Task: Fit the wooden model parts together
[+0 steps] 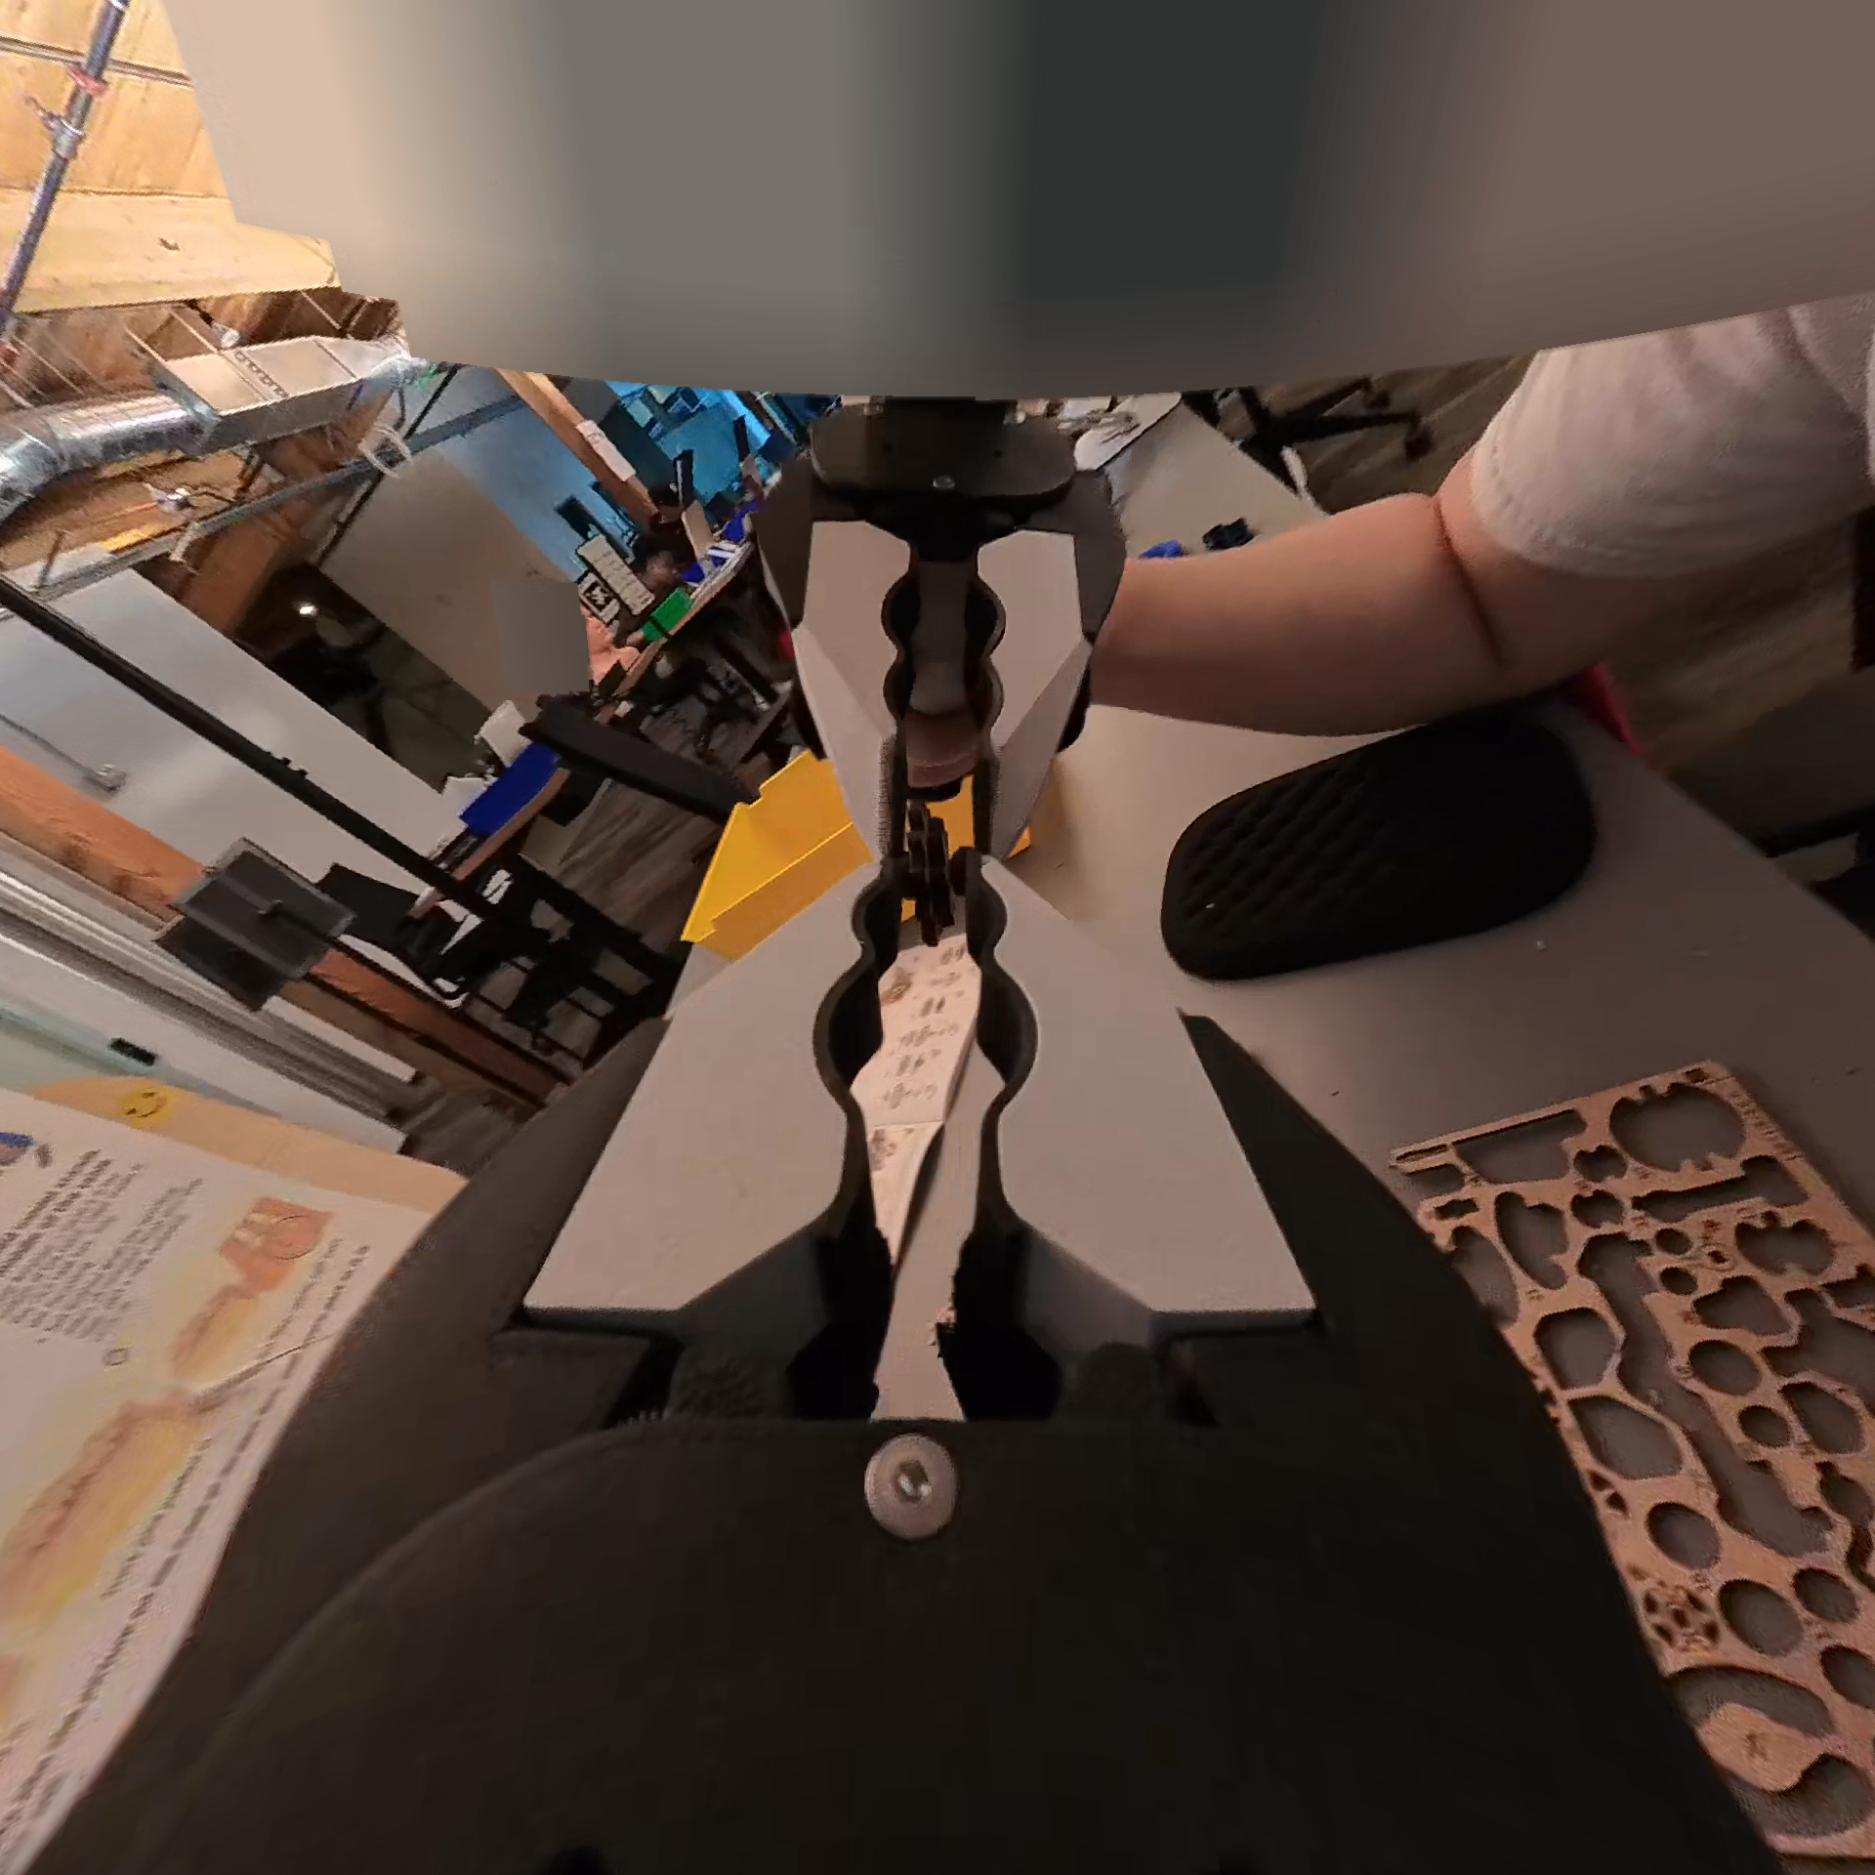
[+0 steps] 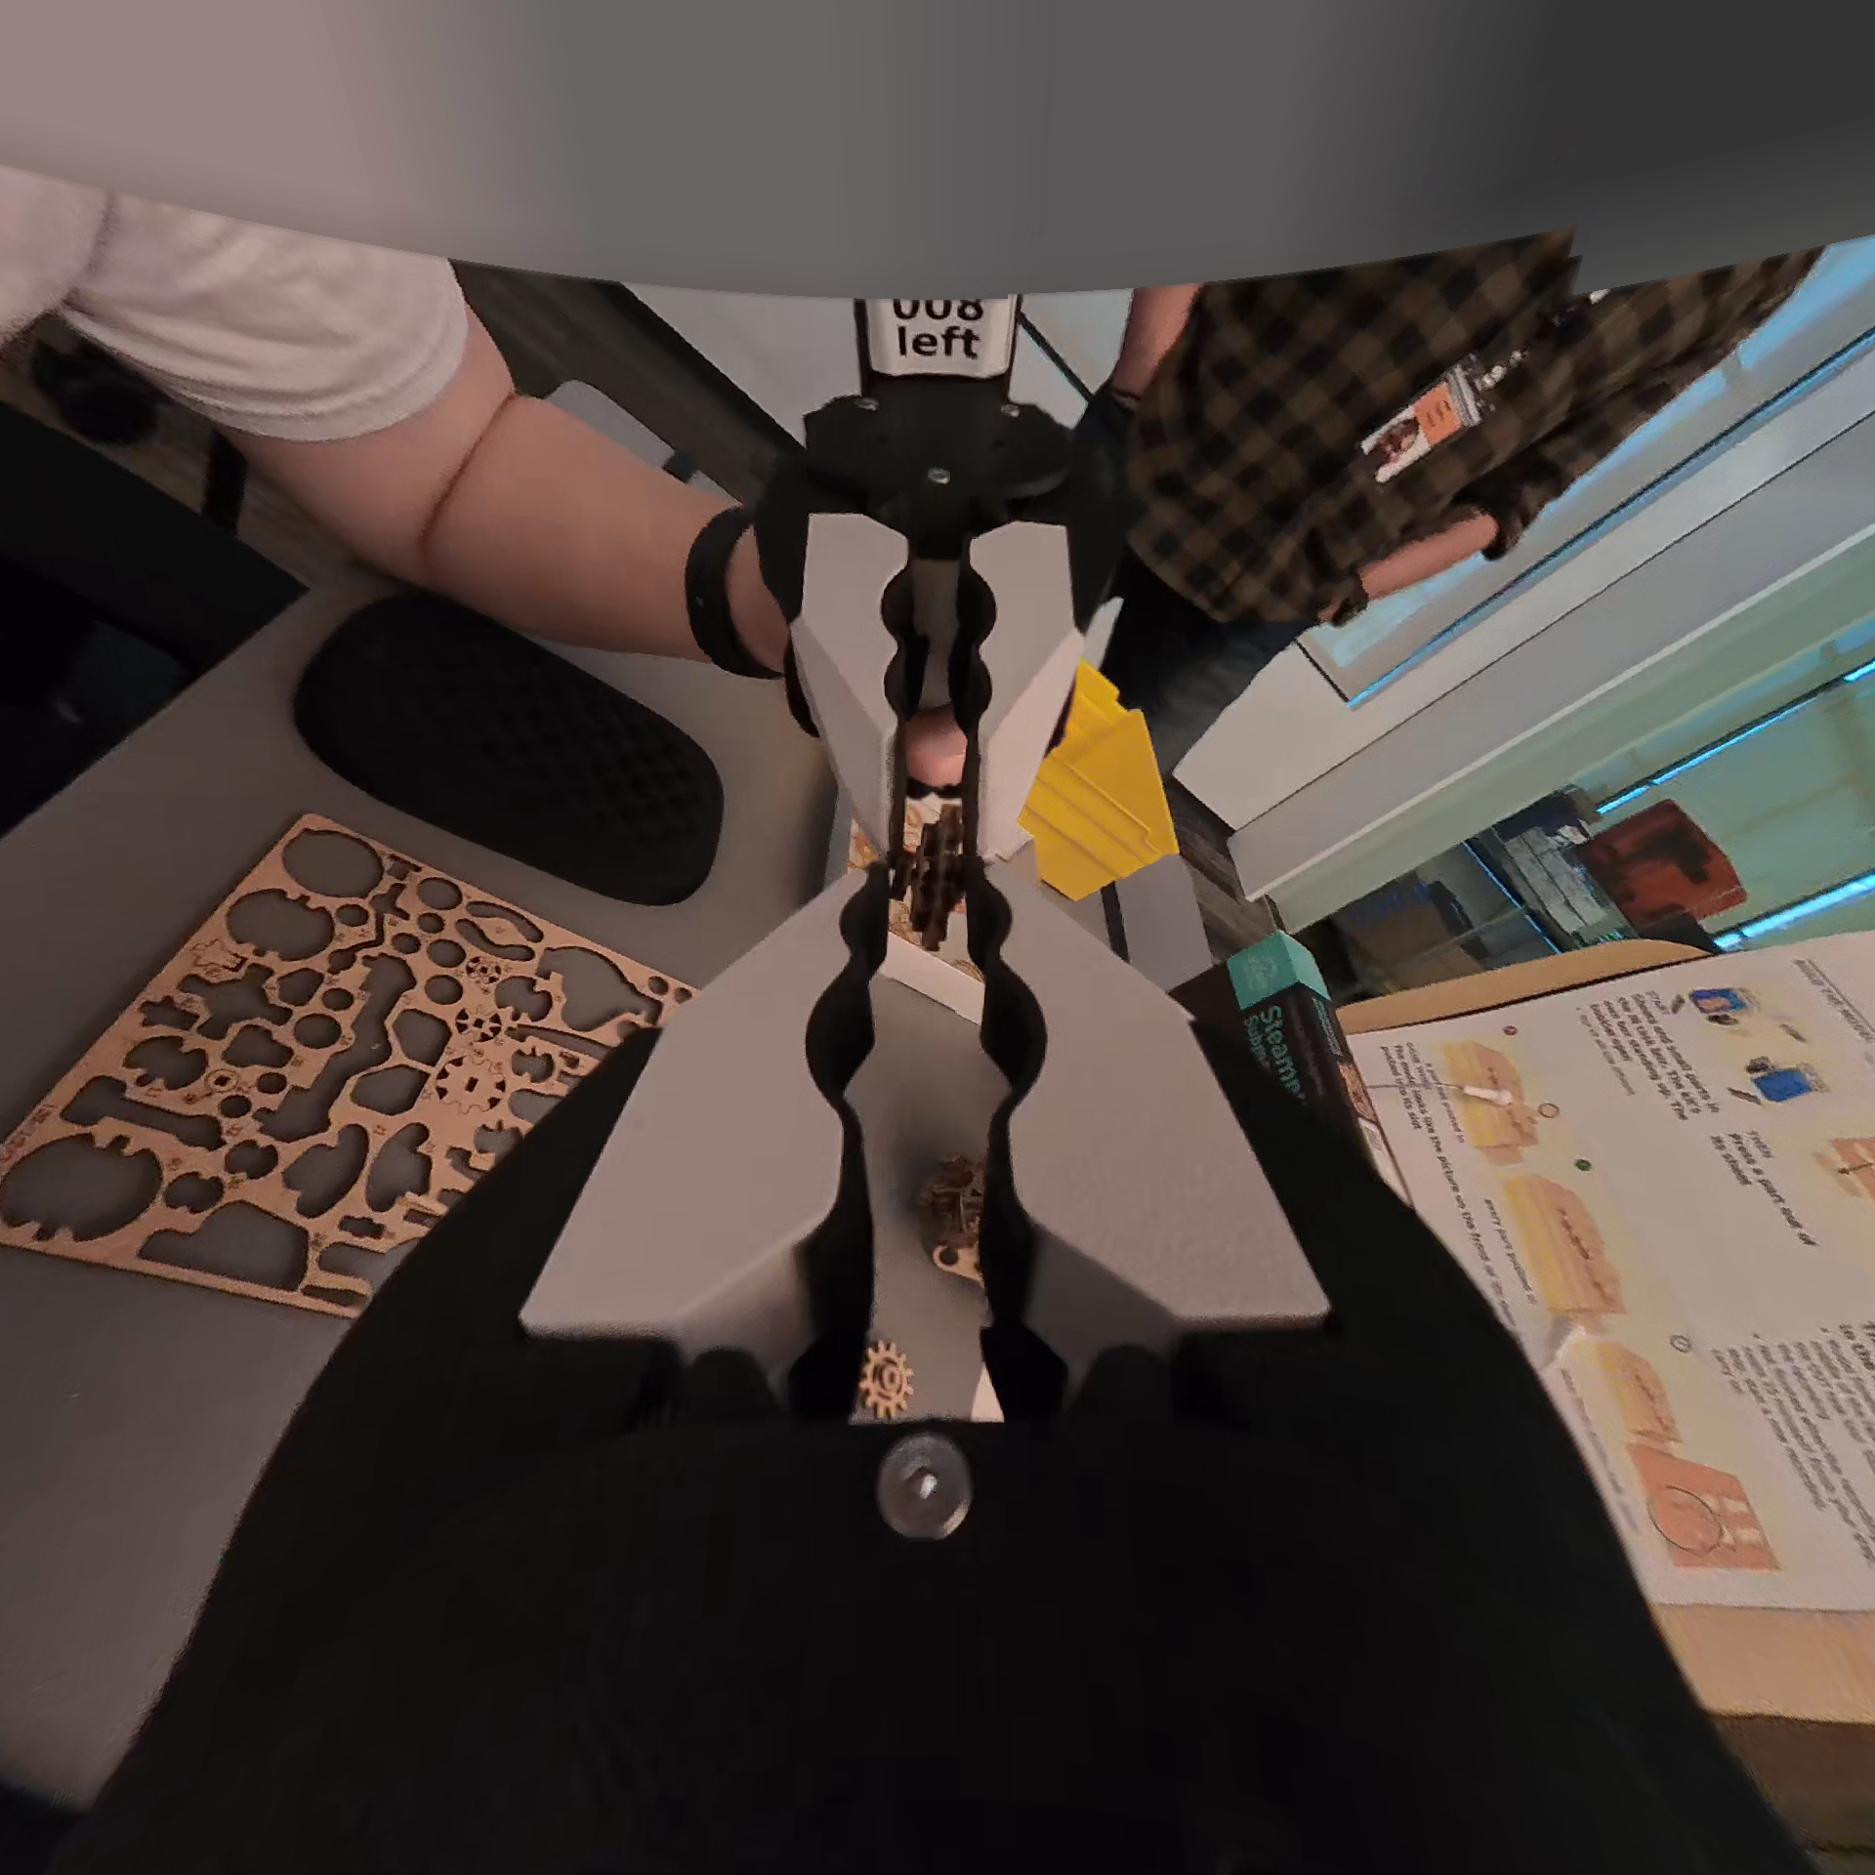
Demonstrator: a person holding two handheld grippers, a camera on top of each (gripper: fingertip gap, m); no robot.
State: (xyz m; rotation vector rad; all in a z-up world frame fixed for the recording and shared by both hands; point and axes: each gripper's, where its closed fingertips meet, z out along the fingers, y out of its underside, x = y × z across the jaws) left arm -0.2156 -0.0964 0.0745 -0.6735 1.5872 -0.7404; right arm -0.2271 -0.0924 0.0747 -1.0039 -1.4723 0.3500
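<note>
My two grippers meet tip to tip above the grey table [image 1: 1268, 1015]. A small dark stack of wooden gear parts [image 1: 927, 875] sits between their tips; it also shows in the right wrist view [image 2: 935, 885]. My left gripper [image 1: 928, 893] is shut on the stack from one side. My right gripper [image 2: 928, 903] is shut on it from the other side. In each view the other gripper points back at me: the right gripper [image 1: 939, 802], the left gripper [image 2: 935, 812]. I cannot tell which piece each one holds.
A wooden sheet with cut-out holes [image 2: 304, 1065] lies on the table beside a black ribbed pad [image 2: 507, 751]. A loose gear [image 2: 885, 1378] and a small wooden assembly [image 2: 954, 1207] lie under my right gripper. A printed instruction sheet [image 2: 1623, 1268], a dark box [image 2: 1289, 1025] and a yellow bin [image 2: 1106, 802] are near. Only a small space, under 4 cm, lies between the two pairs of fingers.
</note>
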